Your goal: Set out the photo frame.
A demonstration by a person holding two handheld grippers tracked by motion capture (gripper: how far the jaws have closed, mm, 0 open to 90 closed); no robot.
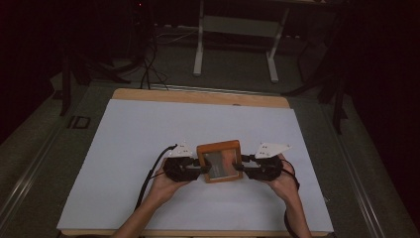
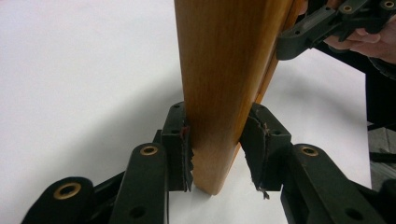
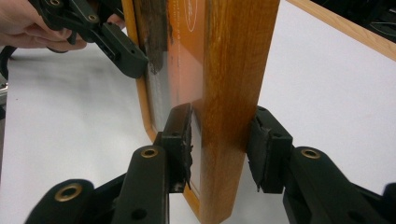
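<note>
Fingers of left gripper [image 1: 198, 167] and right gripper [image 1: 238, 165] closed on wooden frame [image 1: 220, 160] edges; white table cover [image 1: 148, 129] around.

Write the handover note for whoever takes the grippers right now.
Left gripper: shut on the wooden frame, jaws clamping its left side rail.
Right gripper: shut on the frame's right side rail.
Frame: held between both grippers over the white sheet, near the table's front middle. In the gripper views it stands on edge, glass facing the person; whether its lower edge touches the sheet I cannot tell.
Done: both side grips taken.
Left: probably carrying or setting the frame down; keep both grips level so it does not twist.
</note>
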